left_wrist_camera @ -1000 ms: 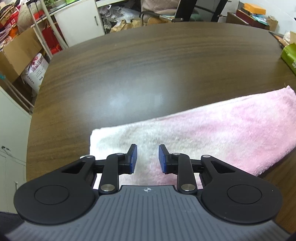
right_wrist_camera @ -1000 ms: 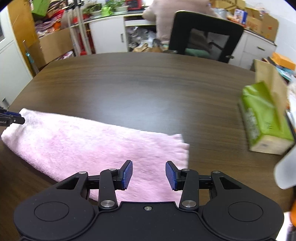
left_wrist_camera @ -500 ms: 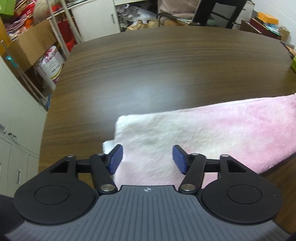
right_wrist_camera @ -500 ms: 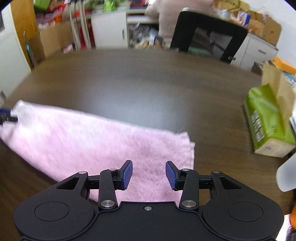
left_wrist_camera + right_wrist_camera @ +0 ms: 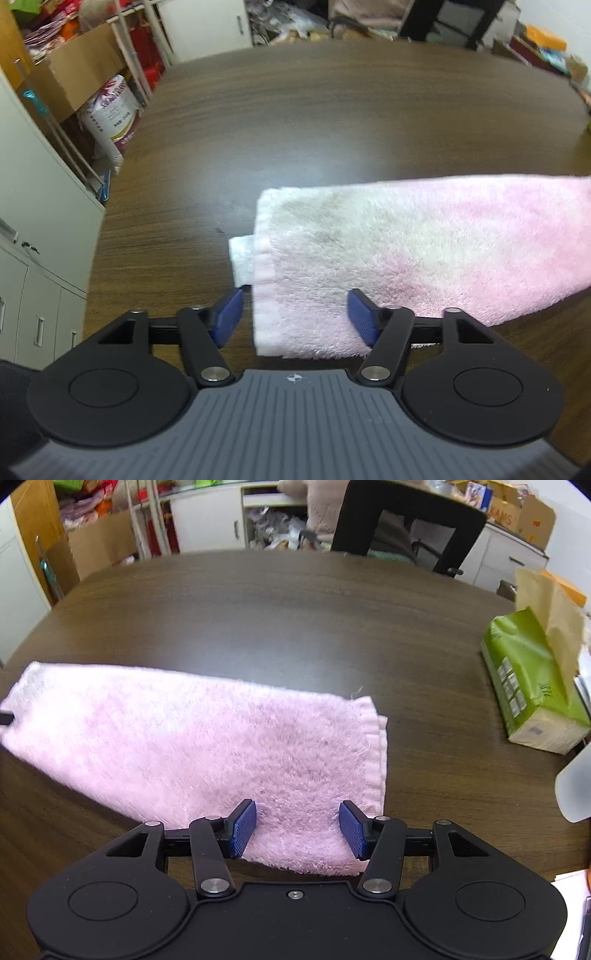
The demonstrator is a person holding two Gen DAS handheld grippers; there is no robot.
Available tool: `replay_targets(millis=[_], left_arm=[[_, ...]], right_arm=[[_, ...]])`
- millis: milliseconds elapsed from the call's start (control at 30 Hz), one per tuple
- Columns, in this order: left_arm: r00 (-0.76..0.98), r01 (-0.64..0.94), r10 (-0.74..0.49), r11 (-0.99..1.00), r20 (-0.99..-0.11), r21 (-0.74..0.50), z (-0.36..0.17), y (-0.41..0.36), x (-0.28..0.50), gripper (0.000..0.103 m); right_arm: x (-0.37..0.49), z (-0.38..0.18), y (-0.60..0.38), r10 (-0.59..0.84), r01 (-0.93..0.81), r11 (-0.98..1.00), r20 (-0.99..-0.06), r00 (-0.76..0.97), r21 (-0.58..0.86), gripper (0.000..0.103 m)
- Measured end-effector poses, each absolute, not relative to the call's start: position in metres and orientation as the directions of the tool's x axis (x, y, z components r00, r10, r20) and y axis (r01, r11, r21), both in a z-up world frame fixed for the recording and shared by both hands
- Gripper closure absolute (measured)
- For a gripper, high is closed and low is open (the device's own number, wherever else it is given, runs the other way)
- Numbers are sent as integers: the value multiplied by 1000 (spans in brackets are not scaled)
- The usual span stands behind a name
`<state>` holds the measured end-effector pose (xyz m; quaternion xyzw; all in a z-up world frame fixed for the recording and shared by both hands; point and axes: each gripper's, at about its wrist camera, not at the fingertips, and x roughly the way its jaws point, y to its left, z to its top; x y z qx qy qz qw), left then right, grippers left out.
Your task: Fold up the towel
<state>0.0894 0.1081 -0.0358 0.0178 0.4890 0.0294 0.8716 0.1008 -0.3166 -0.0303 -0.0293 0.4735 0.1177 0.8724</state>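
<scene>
A: Where's the towel rn?

B: Flat on the dark wood tabletop, folded into a long pink strip, a white under-layer poking out at its left end.

A: Left hand-held gripper?

B: Jaws opening, gripping nothing; the towel's near-left corner sits betw. the blue pads, untouched.

A: Right one?

B: My right hand-held gripper is parted over the near-right corner, pads clear of the pile. Green tissue pack far right.
</scene>
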Motion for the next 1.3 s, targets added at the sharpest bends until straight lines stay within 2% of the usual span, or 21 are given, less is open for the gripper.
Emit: replay_targets(millis=[167,400,600,867,1300], left_arm=[[517,-46,57,998,-854,38,-30,122,75,30],[480,-66,48,998,-876,18,-40,128,66,33],[470,-65,36,998,-882,6,-43,131,66,32],[444,-108,-40,989,-895,-98,-55,135,74,32],[434,-116,-58,986,-899,-120,-62,130,83,30]], right_arm=[[85,-15,-337,162,-177,981,-815,557,74,52],[66,-26,-359,154,-87,988,-825,543,128,52],[63,-28,-359,159,-95,987,-819,551,128,52],[64,-28,-352,161,-121,986,-818,552,112,52],[64,-33,-363,123,-83,992,-830,544,93,52]])
